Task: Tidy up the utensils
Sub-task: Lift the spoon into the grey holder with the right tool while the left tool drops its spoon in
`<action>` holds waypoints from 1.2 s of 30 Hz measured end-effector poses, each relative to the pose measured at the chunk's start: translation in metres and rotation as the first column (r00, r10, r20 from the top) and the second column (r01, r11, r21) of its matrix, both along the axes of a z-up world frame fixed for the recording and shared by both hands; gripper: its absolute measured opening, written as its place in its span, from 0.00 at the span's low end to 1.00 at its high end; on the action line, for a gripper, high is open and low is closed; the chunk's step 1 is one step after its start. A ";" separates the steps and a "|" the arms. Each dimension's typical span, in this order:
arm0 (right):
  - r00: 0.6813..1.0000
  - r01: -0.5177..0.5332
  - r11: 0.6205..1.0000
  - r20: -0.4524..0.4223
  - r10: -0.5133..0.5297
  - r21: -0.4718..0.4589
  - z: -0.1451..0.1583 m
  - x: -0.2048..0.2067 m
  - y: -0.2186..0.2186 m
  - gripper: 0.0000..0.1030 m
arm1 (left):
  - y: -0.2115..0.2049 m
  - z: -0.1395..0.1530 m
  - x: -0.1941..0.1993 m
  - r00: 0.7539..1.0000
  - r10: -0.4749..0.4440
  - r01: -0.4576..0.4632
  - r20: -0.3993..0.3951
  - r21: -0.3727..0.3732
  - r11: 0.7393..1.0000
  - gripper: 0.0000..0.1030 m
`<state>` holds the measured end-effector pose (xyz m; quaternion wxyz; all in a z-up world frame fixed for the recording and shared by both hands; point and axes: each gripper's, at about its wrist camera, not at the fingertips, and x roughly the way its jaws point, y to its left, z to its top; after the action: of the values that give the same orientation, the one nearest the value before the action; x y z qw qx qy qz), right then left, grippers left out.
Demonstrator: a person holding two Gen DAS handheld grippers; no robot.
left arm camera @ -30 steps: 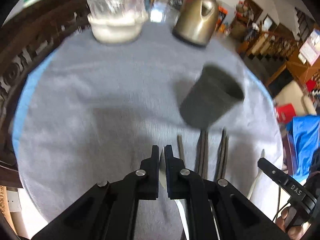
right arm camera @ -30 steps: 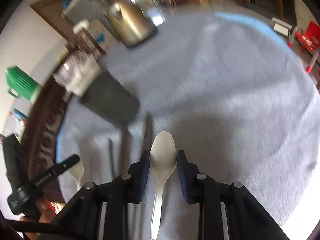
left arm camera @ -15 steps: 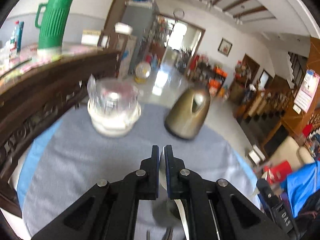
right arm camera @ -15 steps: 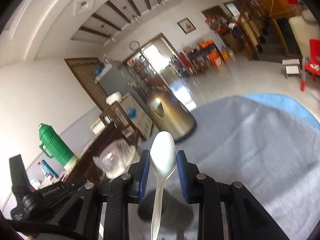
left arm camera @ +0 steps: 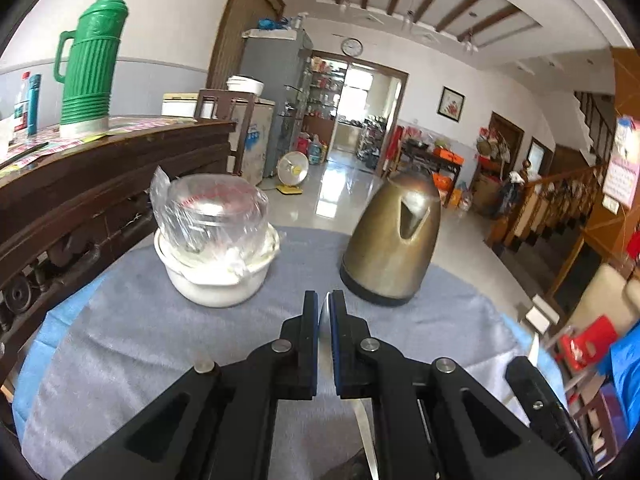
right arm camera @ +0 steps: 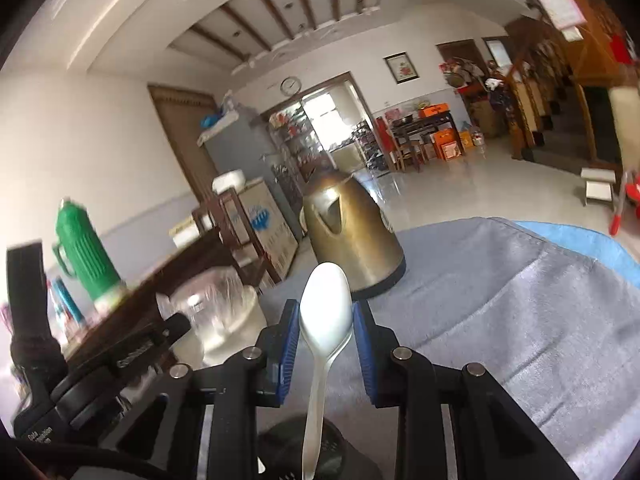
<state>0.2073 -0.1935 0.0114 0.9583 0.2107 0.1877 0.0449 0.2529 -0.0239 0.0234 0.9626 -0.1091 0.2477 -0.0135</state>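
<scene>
My right gripper [right arm camera: 326,322] is shut on a white plastic spoon [right arm camera: 325,316], bowl up between the blue pads, its handle hanging down over the dark holder cup [right arm camera: 320,452] at the bottom edge. My left gripper [left arm camera: 324,312] is shut on a thin white utensil [left arm camera: 325,311] seen edge-on; its handle [left arm camera: 366,432] runs down below the fingers. Both grippers are raised and tilted level above the grey tablecloth [left arm camera: 140,340]. The other utensils on the cloth are out of view.
A brass-coloured kettle [left arm camera: 394,240] stands at the far side of the table, also in the right wrist view [right arm camera: 352,232]. A white bowl holding a plastic-wrapped glass container [left arm camera: 216,240] stands left of it. A dark wooden sideboard [left arm camera: 80,184] with a green thermos [left arm camera: 90,64] borders the left.
Both grippers lifted and tilted up from looking down at the cloth to looking level across the room. Each kept its utensil. The holder cup now lies below the right gripper.
</scene>
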 end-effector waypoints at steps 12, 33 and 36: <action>0.991 -0.099 0.995 -0.085 0.099 0.001 -0.018 -0.041 -0.014 0.31 | 0.009 -0.001 -0.036 0.992 -0.110 0.112 -0.057 0.028 0.993 0.06; 0.943 -0.067 0.990 -0.315 0.103 0.123 -0.058 -0.157 -0.064 0.31 | 0.048 -0.083 -0.170 0.920 -0.071 0.085 -0.386 0.018 0.996 0.45; 0.910 -0.081 0.984 -0.391 0.139 0.160 -0.080 -0.152 -0.061 0.30 | 0.044 -0.097 -0.170 0.897 -0.084 0.107 -0.433 0.030 0.994 0.45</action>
<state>0.0551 -0.2543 -0.0685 0.8783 0.2715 0.3877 0.0678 0.0830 0.0198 -0.0736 0.8846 -0.0713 0.4598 -0.0296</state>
